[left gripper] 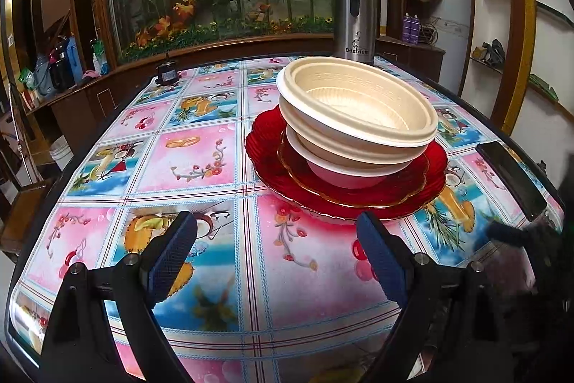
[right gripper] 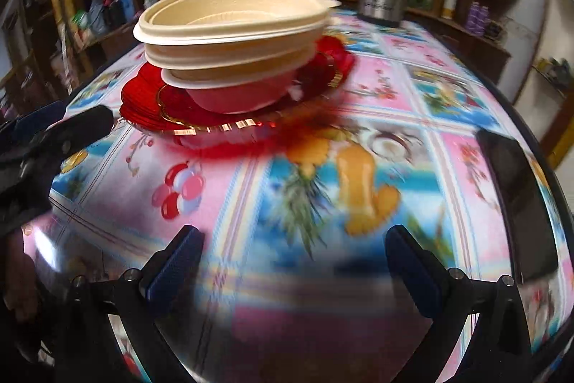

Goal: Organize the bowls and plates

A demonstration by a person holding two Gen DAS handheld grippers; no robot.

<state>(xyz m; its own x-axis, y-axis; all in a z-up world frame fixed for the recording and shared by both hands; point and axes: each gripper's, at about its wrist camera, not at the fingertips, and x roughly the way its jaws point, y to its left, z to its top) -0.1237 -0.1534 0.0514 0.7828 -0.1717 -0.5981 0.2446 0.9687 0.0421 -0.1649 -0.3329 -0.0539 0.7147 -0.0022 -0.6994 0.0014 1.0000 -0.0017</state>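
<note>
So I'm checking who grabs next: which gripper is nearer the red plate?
Left. The left gripper hovers open just short of the red plate; the right gripper is open, farther back and to its right.

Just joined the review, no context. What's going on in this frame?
A person holds two handheld grippers over a table covered in a patterned cloth, sorting dishes. The stack looks done: cream bowls nested together, sitting on a small red plate atop a larger red plate. The left gripper and right gripper are both open, empty and short of the stack. A steel flask stands behind it; a dark phone lies at the table's right edge.
</note>
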